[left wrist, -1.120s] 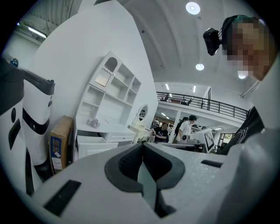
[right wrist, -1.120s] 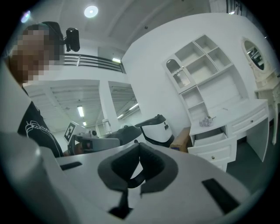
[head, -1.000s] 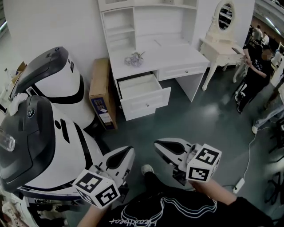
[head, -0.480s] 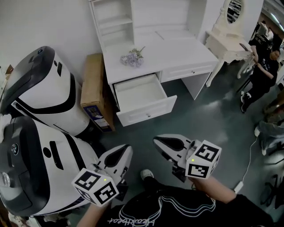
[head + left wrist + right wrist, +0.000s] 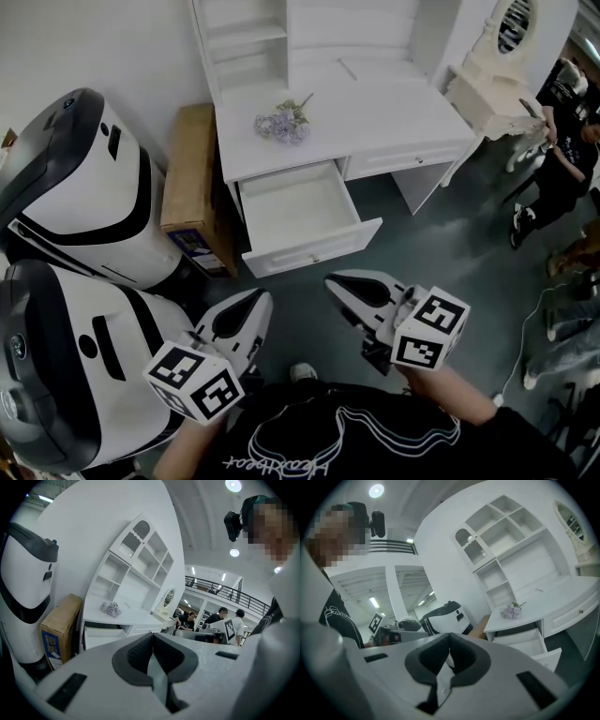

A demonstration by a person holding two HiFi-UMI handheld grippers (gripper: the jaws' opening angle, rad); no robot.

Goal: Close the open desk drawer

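A white desk (image 5: 337,117) stands ahead against the wall, and its left drawer (image 5: 300,208) is pulled out and looks empty. The drawer front (image 5: 314,248) faces me. Both grippers hang in the air a short way before the drawer, touching nothing. My left gripper (image 5: 251,302) is shut with nothing between its jaws. The right gripper (image 5: 336,281) is shut too, also empty. The open drawer (image 5: 529,645) shows in the right gripper view at the right, and in the left gripper view the drawer (image 5: 101,637) appears at the lower left.
Two big white-and-black machines (image 5: 80,202) stand at my left. A cardboard box (image 5: 192,187) leans beside the desk. A bunch of lilac flowers (image 5: 283,122) lies on the desktop. A white dressing table (image 5: 497,89) and a person in black (image 5: 562,173) are at the right.
I have walked closer to the desk: the drawer and desk are larger and lower in the head view. Both grippers stayed shut and kept their places before me.
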